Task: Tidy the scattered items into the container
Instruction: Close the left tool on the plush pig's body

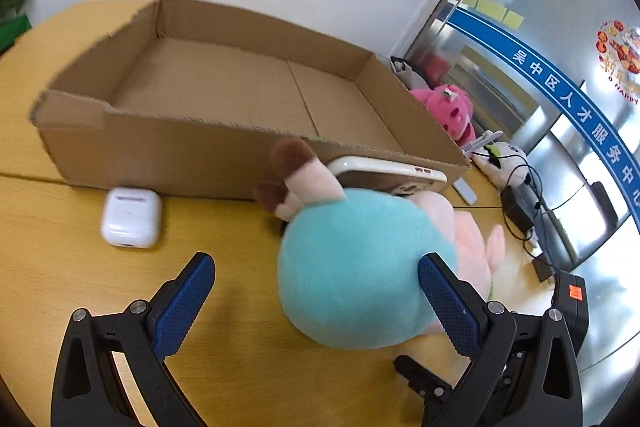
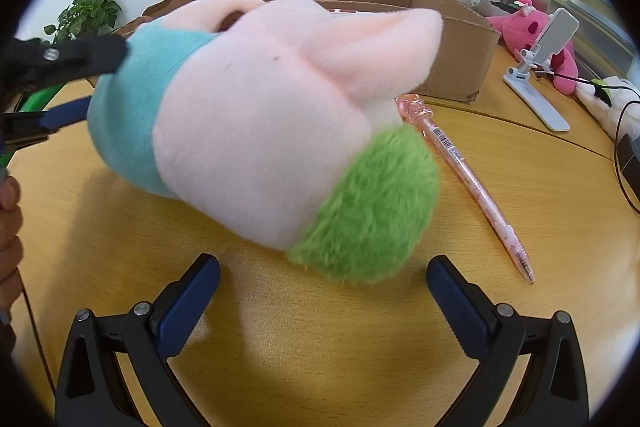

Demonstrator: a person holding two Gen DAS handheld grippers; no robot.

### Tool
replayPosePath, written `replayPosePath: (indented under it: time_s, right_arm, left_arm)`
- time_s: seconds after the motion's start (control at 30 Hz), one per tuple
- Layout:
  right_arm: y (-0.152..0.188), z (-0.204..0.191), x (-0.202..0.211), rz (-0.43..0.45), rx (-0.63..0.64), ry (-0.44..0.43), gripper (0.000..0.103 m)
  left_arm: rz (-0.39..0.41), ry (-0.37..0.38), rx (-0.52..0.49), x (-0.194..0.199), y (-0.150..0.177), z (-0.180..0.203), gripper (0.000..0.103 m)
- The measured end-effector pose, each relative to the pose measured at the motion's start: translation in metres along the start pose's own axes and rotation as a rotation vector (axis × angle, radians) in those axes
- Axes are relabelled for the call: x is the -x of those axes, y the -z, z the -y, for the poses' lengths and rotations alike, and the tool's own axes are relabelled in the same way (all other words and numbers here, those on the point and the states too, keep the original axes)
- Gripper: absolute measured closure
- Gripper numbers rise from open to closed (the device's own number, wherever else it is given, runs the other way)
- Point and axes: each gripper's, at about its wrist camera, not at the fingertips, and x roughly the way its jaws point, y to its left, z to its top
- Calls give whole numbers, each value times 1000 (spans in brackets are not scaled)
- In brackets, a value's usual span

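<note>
A plush toy [image 1: 352, 267] in teal, pale pink and green lies on the wooden table; it also fills the right wrist view [image 2: 256, 131]. My left gripper [image 1: 316, 291] is open, its right pad against the toy's teal side. My right gripper [image 2: 322, 291] is open just in front of the toy's green end, holding nothing. An open cardboard box [image 1: 224, 131] stands behind the toy, empty inside. A white phone [image 1: 392, 171] lies between the toy and the box. A white earbud case [image 1: 130, 217] sits by the box front. A pink pen [image 2: 476, 183] lies right of the toy.
A pink plush [image 2: 532, 31], a white phone stand [image 2: 540, 75], a white plush [image 1: 500, 163] and black cables [image 1: 524, 211] crowd the table's right side. A potted plant [image 2: 86, 13] stands at the far left. A glass partition [image 1: 560, 67] is beyond.
</note>
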Motion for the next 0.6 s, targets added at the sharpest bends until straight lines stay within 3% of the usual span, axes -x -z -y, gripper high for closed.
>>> replayPosePath:
  time_s: [0.03, 0.1, 0.13, 0.3, 0.43, 0.53, 0.6]
  right_arm:
    - [1, 0, 0, 0, 3, -2, 0]
    - [2, 0, 1, 0, 9, -7, 0]
    - [2, 0, 2, 0, 13, -10, 0]
    - [7, 5, 10, -10, 49, -87, 0]
    - [4, 34, 43, 92, -35, -212, 0]
    - [-10, 49, 64, 188, -65, -216, 0]
    - [-22, 51, 60, 185, -45, -207, 0]
  left_arm:
    - [-7, 25, 5, -1, -1, -1, 10]
    - [-22, 81, -3, 0, -1, -1, 29]
    - [-29, 101, -6, 1, -1, -1, 33]
    - [-38, 85, -52, 7, 2, 3, 38]
    - [-36, 88, -64, 8, 5, 2, 39]
    - [-40, 95, -64, 8, 5, 1, 40]
    - [-44, 101, -63, 8, 4, -1, 40]
